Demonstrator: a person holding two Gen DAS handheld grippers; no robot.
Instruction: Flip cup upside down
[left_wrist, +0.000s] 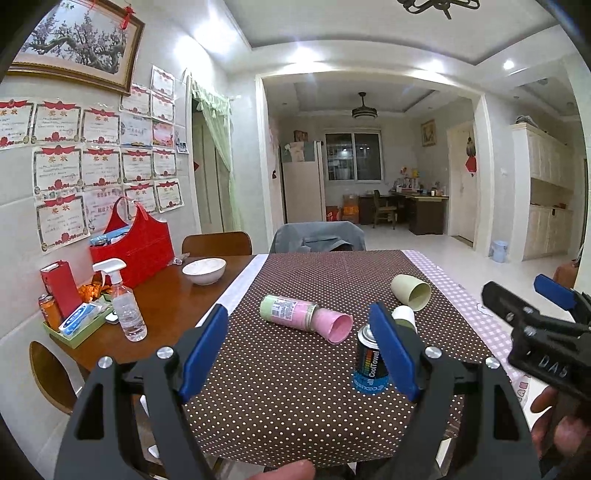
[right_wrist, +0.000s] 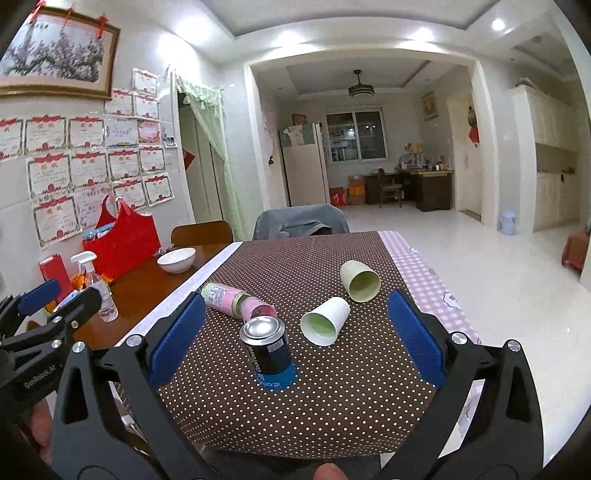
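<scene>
Three cups lie on their sides on the brown dotted tablecloth (right_wrist: 332, 398). A white cup with a green inside (right_wrist: 325, 320) lies in the middle, mouth toward me; in the left wrist view (left_wrist: 404, 316) it is half hidden behind my finger. A pale green cup (right_wrist: 360, 281) (left_wrist: 412, 291) lies farther back right. A pink cup (left_wrist: 332, 324) (right_wrist: 258, 309) lies to the left. My left gripper (left_wrist: 301, 350) is open and empty above the near table. My right gripper (right_wrist: 295, 339) is open and empty, also short of the cups.
A dark blue can (right_wrist: 269, 352) (left_wrist: 369, 363) stands upside down near the front. A pink-green bottle (left_wrist: 286, 308) lies beside the pink cup. On the left wood table stand a white bowl (left_wrist: 204, 270), spray bottle (left_wrist: 123, 304) and red bag (left_wrist: 135, 245). A chair (left_wrist: 317, 238) stands beyond.
</scene>
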